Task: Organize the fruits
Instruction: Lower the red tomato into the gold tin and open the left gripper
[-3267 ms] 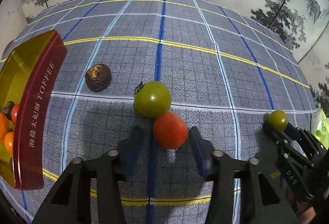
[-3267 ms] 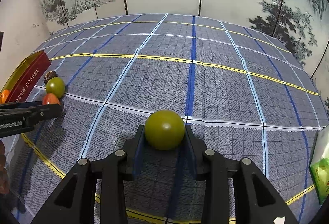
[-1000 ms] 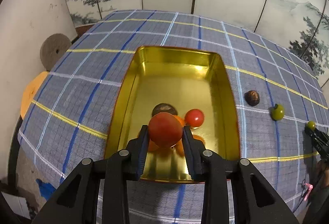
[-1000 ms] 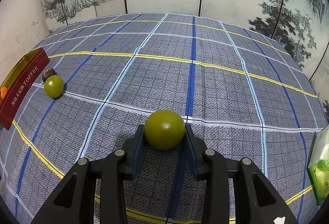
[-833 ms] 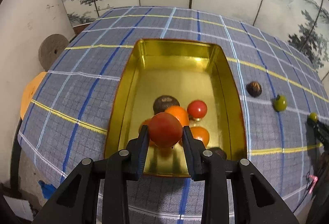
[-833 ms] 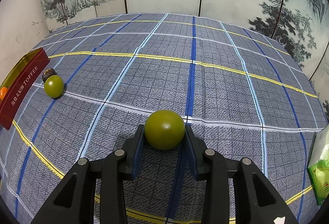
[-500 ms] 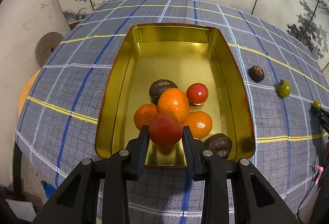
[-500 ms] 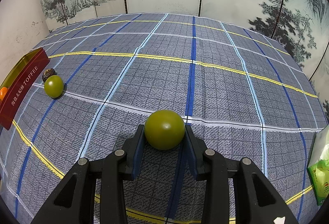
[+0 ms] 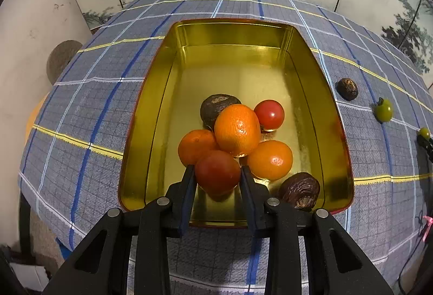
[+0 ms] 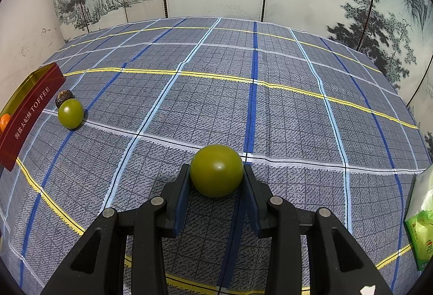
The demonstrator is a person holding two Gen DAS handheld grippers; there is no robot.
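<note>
Black plastic fingers [image 9: 188, 195] with dark blue pads and silver screws.

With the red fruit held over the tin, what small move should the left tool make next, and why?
Probably open the left tool and drop the red fruit. It is clamped just above the near end of the gold tin, beside the oranges already inside, with bare floor under it. The right tool grips a green fruit and can wait.

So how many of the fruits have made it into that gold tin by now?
Six fruits already lie in the gold tin. The left gripper holds a red tomato over it; the right gripper grips a green fruit. A green tomato and a dark brown fruit wait on the cloth.
</note>
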